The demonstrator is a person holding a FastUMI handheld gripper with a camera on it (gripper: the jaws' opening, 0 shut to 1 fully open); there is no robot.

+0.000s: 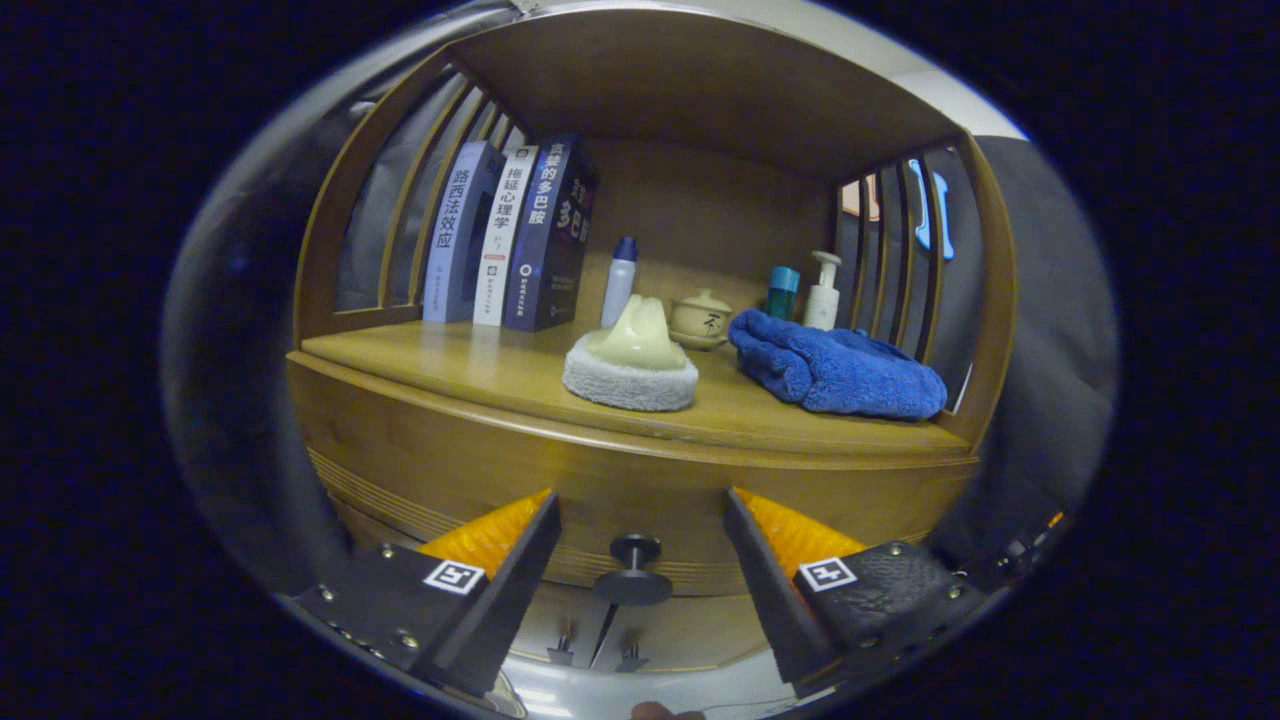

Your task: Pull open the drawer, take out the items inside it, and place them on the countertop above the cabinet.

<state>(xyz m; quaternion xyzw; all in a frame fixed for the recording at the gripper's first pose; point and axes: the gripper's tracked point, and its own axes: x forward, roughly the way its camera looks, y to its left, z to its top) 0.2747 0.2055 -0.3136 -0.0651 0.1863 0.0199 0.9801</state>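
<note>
**Gripper spread wide around the drawer knob**

The gripper (640, 520) has its two fingers set well apart and holds nothing; the round dark drawer knob (633, 570) sits in the gap between them, touching neither. The knob stands out on a short stem from the drawer front (600, 500), a curved wooden panel with fine grooves, which lies flush under the countertop (480, 375), so the drawer looks closed. Whatever lies inside is hidden.

On the countertop rest a scrubbing pad with a pale moulded handle (632, 365) and a crumpled blue towel (835, 372); behind them stand three books (505, 240), a small bottle with a blue cap (619, 280), a lidded ceramic cup (701, 318), a teal-topped bottle (782, 293) and a pump bottle (823, 292). Whether any of these came from the drawer cannot be told.

The knob is probably rigid, smooth and small, so the fingers could slip off its disc; closing on the stem behind the disc would likely give the surer hold. A wooden drawer may stick, so a straight, level pull seems wise.
</note>
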